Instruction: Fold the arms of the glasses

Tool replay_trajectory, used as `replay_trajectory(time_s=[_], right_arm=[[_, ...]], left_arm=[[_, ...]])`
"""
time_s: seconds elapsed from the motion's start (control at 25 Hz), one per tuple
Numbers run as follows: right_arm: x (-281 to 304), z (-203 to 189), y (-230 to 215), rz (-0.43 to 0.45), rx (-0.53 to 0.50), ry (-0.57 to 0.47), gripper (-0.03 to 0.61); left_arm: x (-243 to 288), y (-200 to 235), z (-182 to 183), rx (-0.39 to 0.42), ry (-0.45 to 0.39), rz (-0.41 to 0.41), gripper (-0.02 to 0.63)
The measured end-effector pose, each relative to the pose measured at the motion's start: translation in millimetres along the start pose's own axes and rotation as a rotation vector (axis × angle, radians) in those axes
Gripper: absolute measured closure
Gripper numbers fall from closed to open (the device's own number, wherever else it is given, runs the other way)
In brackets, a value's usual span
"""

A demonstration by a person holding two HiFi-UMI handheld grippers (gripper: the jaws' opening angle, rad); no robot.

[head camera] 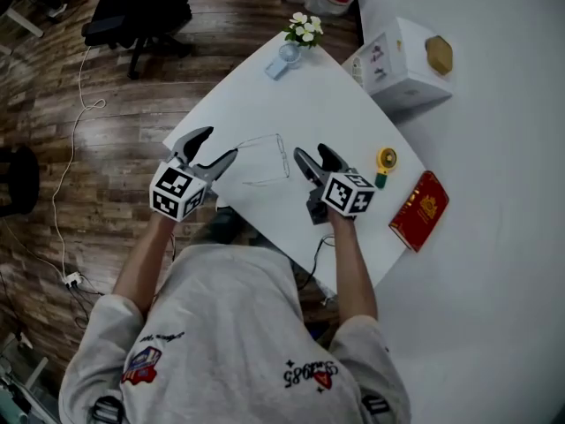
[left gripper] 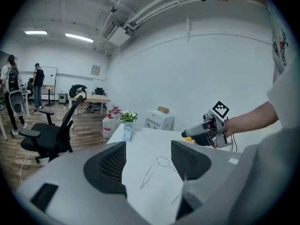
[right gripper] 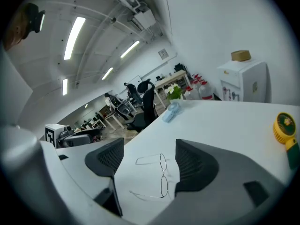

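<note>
The left gripper (left gripper: 149, 159), jaws apart, frames the unfolded glasses (left gripper: 162, 161) on the white table (left gripper: 140, 145).

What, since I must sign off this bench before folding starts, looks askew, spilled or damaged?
Nothing stands out. The glasses look intact on the white table, both arms unfolded, lying untouched between the open left gripper and right gripper. Nothing is spilled.

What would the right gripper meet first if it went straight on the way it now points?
Probably the glasses: they lie, arms open, on the white table ahead of the right gripper, framed by its open jaws. Depth is unclear; the table might come first.
</note>
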State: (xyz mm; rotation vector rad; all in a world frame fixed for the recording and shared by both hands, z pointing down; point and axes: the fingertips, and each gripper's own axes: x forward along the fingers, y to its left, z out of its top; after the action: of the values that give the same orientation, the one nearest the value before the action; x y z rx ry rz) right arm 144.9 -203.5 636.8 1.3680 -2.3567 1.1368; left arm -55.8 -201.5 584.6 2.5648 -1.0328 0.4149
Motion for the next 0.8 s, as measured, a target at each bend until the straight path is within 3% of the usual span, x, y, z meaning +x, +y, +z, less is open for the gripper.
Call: replay_trajectory(time_s=[0.16, 0.4, 0.64, 0.8], right_arm=[[26, -21, -6, 0.066, 0.033, 0.141, 0.244], [50, -45, -17, 0.224, 0.174, 0.317, 0.249], [74, -63, -32, 0.287, 0.265, 0.465, 0.275], [87, -80, -25, 0.318, 0.240, 0.581, 0.276]], left_arm=[[-10, 14, -15, -0.032, 0.013, 0.041, 0.318], [-28, 30, -37, -0.078, 0.023, 0.105, 0.321], [-41, 44, -59, -0.125, 0.047, 0.156, 0.322], [-49, 52, -72, -0.147, 0.062, 0.181, 0.321]])
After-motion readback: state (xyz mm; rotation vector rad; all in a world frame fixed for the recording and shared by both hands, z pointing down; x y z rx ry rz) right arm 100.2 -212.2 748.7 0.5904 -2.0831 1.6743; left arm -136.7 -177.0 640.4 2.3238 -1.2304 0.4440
